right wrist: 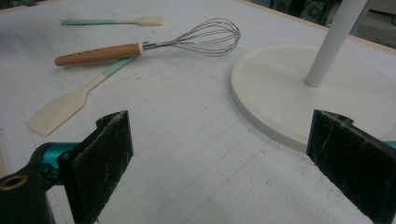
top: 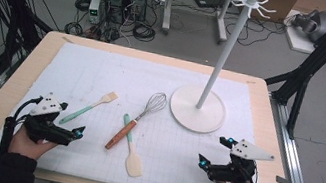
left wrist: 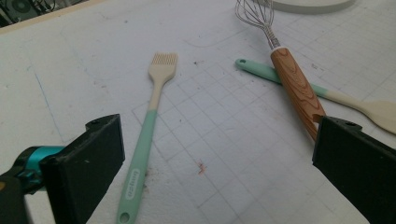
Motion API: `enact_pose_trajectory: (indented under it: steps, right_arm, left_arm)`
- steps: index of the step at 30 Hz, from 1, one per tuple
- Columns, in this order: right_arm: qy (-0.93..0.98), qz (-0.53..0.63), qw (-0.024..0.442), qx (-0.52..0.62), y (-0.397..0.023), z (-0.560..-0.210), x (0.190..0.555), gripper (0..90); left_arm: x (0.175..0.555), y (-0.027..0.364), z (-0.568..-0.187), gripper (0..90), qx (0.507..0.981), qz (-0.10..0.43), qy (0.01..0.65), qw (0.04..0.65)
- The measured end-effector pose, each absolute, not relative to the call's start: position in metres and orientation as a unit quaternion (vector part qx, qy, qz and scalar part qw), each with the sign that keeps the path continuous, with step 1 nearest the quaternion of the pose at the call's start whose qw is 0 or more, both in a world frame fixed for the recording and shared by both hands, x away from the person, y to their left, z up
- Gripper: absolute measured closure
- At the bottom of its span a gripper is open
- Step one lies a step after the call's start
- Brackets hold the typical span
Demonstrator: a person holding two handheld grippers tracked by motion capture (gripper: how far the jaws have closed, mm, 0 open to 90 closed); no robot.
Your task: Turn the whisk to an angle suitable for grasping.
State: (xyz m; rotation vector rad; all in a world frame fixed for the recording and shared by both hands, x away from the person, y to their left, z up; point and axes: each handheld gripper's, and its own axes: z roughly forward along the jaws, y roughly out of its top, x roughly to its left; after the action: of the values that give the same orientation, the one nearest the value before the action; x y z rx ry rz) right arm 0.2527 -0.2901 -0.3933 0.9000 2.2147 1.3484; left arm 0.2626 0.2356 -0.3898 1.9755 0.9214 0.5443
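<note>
pastry brush (left wrist: 148, 135): lies flat on the white mat, lower middle of the left gripper view, mint handle toward the camera, pale bristle end pointing up-frame. Nearest thing to the left tongs, so I'd guess it's first up.
left tongs (top: 73, 132): lower left of the high view, jaws wide apart, holding nothing. Aimed roughly at the brush, not touching it.
whisk (top: 138, 118): middle of the high view, wooden handle lying across the spatula's green handle.
spatula (top: 132, 148): just below the whisk, pale blade toward the bottom of the frame.
right tongs (top: 212, 151): lower right of the high view, also spread apart and empty.
hook stand (top: 198, 110): round white base right of centre, pole rising to a ring of hooks at the top.
counter (top: 28, 67): wooden edge showing around the mat.
progress: looks like nothing's started yet. All three utensils are on the mat, no hook is loaded. If hanging is the plan, all of it is left.
views: the high view gives the hooks on top of the pole; the right gripper view cuts the pole off low but shows the base rim up close. The left gripper view shows a label on the brush handle, too small to read.
</note>
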Motion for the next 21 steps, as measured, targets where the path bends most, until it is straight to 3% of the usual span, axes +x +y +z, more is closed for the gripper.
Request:
enact_pose_trajectory:
  steps: [21]
  right_arm:
    - [0.787,0.486,0.202,0.323,-0.292,-0.392,0.254,5.7]
  left_arm:
    - [0.273,0.206,-0.377,7.1,0.791,0.212,0.351,0.454]
